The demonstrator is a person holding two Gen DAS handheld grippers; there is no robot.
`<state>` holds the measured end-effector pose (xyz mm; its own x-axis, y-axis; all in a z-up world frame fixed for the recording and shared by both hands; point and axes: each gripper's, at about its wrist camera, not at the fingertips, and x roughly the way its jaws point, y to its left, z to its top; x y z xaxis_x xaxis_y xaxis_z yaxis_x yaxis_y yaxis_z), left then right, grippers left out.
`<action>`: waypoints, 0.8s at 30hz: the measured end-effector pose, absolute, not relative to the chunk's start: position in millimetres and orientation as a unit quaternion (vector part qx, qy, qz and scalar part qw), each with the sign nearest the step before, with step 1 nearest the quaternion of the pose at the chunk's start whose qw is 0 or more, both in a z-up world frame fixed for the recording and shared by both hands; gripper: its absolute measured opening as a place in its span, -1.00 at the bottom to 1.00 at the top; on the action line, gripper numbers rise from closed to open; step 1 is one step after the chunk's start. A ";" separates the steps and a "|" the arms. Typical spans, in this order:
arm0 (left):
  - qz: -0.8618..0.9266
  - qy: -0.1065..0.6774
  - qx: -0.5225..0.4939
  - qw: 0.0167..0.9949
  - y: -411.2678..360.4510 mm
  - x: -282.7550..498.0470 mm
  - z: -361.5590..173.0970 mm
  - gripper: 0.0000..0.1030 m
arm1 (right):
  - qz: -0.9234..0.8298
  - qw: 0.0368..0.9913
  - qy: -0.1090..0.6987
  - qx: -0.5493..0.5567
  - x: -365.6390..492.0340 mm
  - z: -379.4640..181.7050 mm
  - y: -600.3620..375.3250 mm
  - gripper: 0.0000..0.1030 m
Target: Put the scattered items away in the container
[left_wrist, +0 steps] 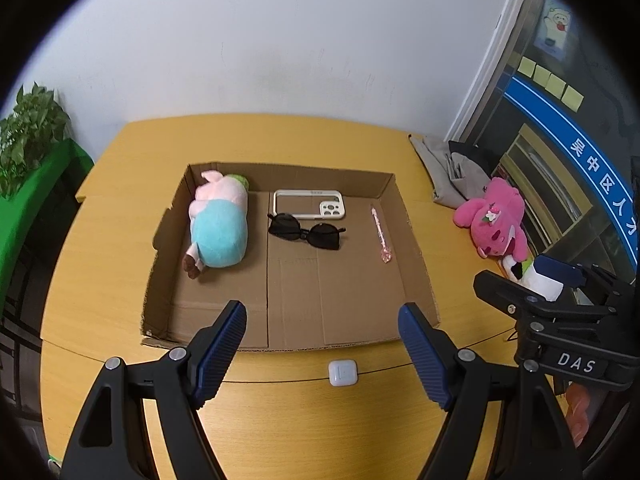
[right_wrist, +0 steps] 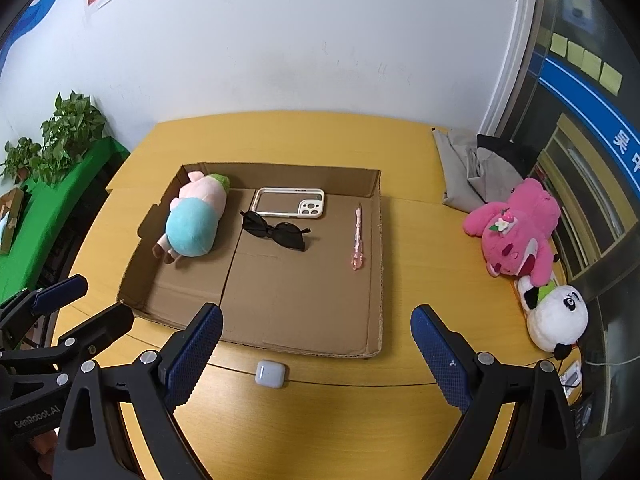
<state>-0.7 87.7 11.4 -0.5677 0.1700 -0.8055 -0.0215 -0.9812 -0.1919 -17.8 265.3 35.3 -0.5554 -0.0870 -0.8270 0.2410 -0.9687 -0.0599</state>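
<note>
Two open, empty hand-held grippers (left_wrist: 322, 336) (right_wrist: 317, 344) hover over a small white rounded earbud case (left_wrist: 343, 373); best straddle it squarely, then lift into the shallow cardboard box (left_wrist: 416, 252).

Left gripper (left_wrist: 322, 354) with black plastic arms, bumpy blue pads, round silver screws, right gripper (right_wrist: 316, 356) the same, white "DAS" and "GenRobot.AI" letters on black bodies

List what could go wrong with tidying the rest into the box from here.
1. The small white earbud case lies flat and smooth on the table, so open fingers may slide it instead of gripping.
2. The pink plush and panda plush sit near the table's edge; a nudge might push them off.
</note>
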 end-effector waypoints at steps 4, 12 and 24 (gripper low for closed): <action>0.864 -0.093 -0.491 0.061 84.3 -5.4 -20.6 0.52 | -0.870 0.099 0.070 0.478 -21.0 8.5 270.2 0.89; 0.807 -0.141 -0.565 0.100 80.7 -7.3 -104.2 0.52 | -0.844 0.127 0.062 0.517 5.8 -88.7 273.1 0.89; 0.716 -0.245 -0.614 0.226 86.9 -19.3 -194.9 0.52 | -0.837 0.167 0.030 0.520 28.3 -191.2 249.1 0.87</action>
<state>-19.3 86.9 -194.9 -0.1435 0.6232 -0.7687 -0.0225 -0.7786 -0.6271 28.3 249.1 -191.2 -0.4036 -0.2479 -0.8807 0.3109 -0.9425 0.1228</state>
